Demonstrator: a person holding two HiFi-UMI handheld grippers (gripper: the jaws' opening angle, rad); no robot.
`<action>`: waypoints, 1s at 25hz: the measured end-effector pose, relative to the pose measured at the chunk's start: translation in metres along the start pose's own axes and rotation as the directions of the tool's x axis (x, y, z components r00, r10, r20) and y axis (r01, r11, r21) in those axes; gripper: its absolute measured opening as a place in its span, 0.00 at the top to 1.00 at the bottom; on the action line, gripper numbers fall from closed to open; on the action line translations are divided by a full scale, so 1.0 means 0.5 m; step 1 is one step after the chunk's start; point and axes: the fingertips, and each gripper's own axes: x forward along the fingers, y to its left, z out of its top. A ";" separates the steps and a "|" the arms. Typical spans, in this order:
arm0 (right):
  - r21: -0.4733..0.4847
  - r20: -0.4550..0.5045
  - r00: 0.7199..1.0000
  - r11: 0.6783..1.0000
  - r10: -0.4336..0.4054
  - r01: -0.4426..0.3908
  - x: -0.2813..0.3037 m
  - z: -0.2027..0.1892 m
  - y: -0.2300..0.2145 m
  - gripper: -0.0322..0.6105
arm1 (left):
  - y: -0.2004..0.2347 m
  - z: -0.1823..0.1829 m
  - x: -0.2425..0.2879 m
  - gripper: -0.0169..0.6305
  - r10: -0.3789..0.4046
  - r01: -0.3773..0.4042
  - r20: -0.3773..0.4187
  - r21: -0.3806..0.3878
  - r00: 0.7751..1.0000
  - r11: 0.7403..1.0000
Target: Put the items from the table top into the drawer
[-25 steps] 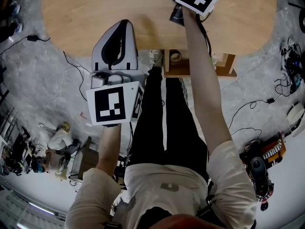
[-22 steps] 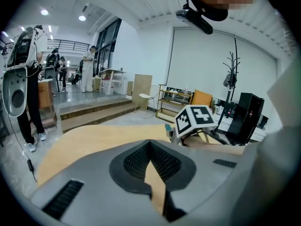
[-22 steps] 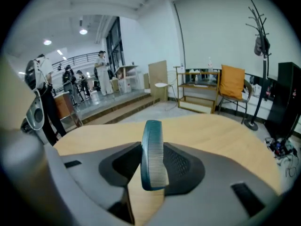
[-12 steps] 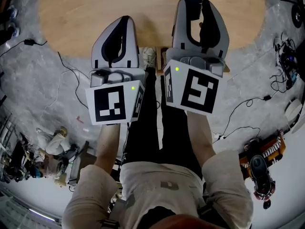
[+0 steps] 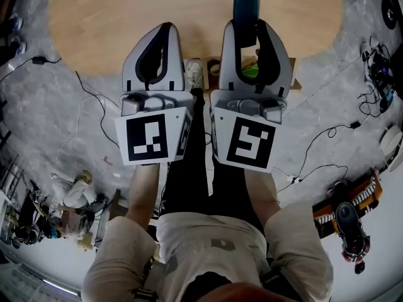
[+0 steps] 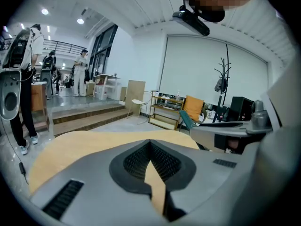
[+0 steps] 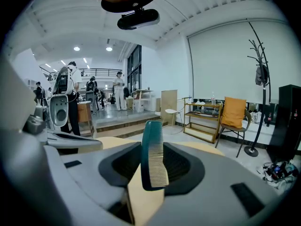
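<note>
My right gripper (image 5: 250, 25) is shut on a teal comb (image 5: 247, 4), which sticks out past the jaw tips over the near edge of the oval wooden table (image 5: 94, 24). In the right gripper view the comb (image 7: 153, 157) stands on edge between the pads, teeth to the right, and the right gripper (image 7: 151, 173) is raised above the table. My left gripper (image 5: 164, 30) hovers beside it on the left, shut with nothing in it; its tips meet in the left gripper view (image 6: 150, 147). The open wooden drawer (image 5: 297, 80) shows below the table edge, mostly hidden by the right gripper.
Something green (image 5: 250, 74) lies in the drawer behind the right gripper. Cables (image 5: 94, 90) trail over the grey floor, with clutter at the left (image 5: 69, 190) and an orange and black tool (image 5: 343, 209) at the right. People stand far off (image 7: 70, 93).
The right gripper has come back from the far side of the table and risen with the comb. It is now beside the left gripper, which has shifted only slightly.
</note>
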 end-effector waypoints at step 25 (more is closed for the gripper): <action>-0.550 -0.589 0.738 0.504 0.330 -0.665 -0.134 -0.553 -0.012 0.71 | -0.004 -0.049 -0.001 0.96 0.019 -0.016 -0.059 0.044 0.998 0.999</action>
